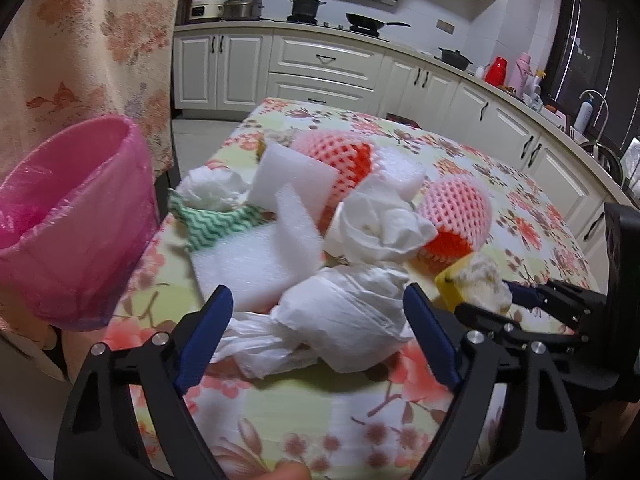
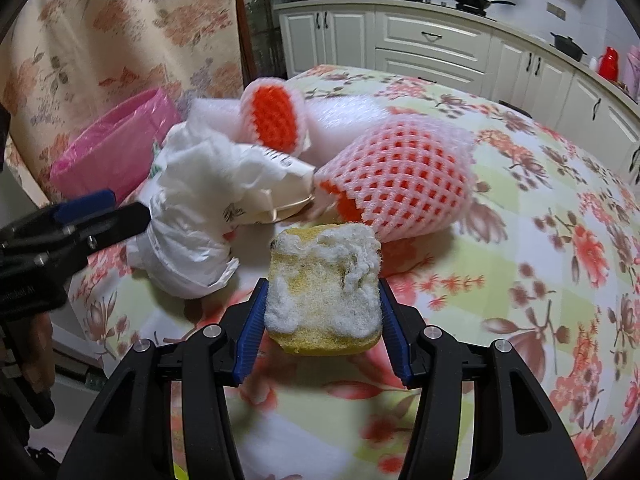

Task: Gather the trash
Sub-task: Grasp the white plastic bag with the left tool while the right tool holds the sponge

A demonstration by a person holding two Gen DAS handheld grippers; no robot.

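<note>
The right gripper (image 2: 322, 312) is clamping a worn yellow sponge (image 2: 324, 292), its blue pads (image 2: 252, 332) pressing on both sides of it and the frayed white scrubbing face pointing upward. The sponge is hanging just above the floral tablecloth (image 2: 540, 260), at the near edge of the trash pile.

The left gripper (image 1: 318, 332) is standing open over a knotted white plastic bag (image 1: 344, 320). Its blue fingers (image 1: 208, 332) are flanking the bag on either side, and a gap is showing between each pad and the plastic, so nothing is being gripped there. The bag is lying on the cloth at the front of the pile.

Behind the bag, white foam pieces (image 1: 256, 268) are lying in a loose heap with crumpled white tissue paper (image 1: 380, 224) and a green-and-white zigzag cloth (image 1: 212, 220). Two pink foam fruit nets (image 2: 400, 184) with orange linings are resting further back, one beside the other. In the right wrist view a paper cup (image 2: 276, 188) is lying on its side between the bag and the nearer net.

A bin lined with a pink bag (image 1: 76, 220) is standing off the left edge of the table, beside a floral curtain (image 1: 92, 32). White kitchen cabinets (image 1: 320, 68) are running along the far wall.
</note>
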